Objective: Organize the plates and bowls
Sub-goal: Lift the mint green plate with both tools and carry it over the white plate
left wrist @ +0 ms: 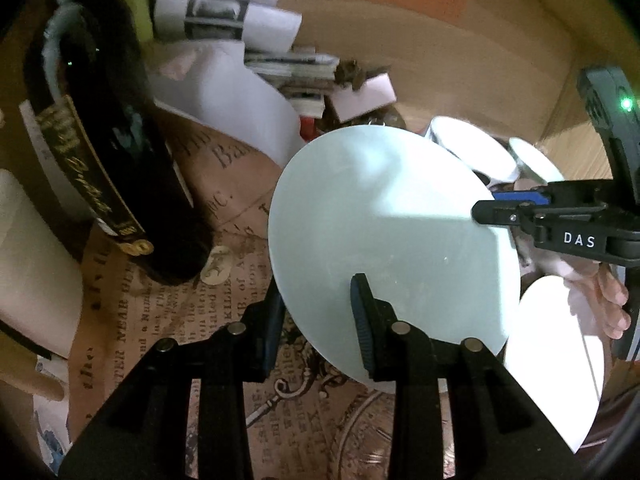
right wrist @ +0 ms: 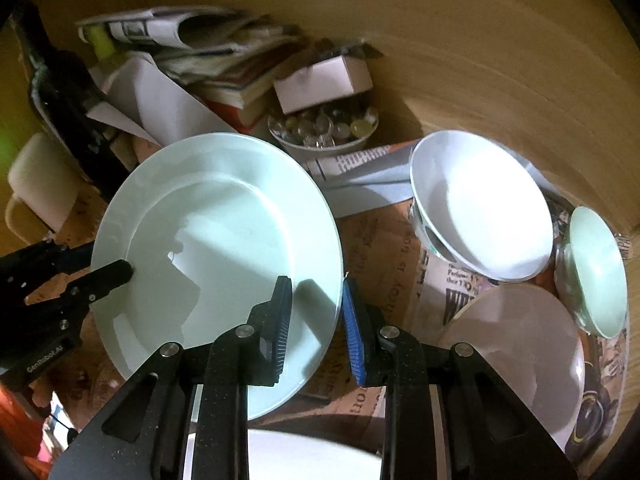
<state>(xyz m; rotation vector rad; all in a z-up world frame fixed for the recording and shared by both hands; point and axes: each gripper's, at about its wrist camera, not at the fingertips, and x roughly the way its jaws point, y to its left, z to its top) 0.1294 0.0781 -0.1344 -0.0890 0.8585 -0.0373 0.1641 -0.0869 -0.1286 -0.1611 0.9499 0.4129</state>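
A pale green plate [right wrist: 216,248] fills the centre of both views, lifted and tilted above the newspaper-covered table [right wrist: 372,240]. The left hand-held gripper [left wrist: 316,320] pinches its rim, one finger on each face. The right hand-held gripper [right wrist: 316,328] straddles the opposite rim with its pads spread, a gap showing, so it looks to be taking or releasing the plate in a handover.

Right of frame in the right wrist view sit three more dishes: one deep white bowl [right wrist: 484,204], one small green bowl [right wrist: 596,272] tipped on its side at the far right, and one white plate [right wrist: 520,360] at lower right. Another white dish [right wrist: 312,460] lies at the bottom edge.

One dark bottle [left wrist: 108,152] lies at upper left; papers and books [right wrist: 208,60] are heaped behind.
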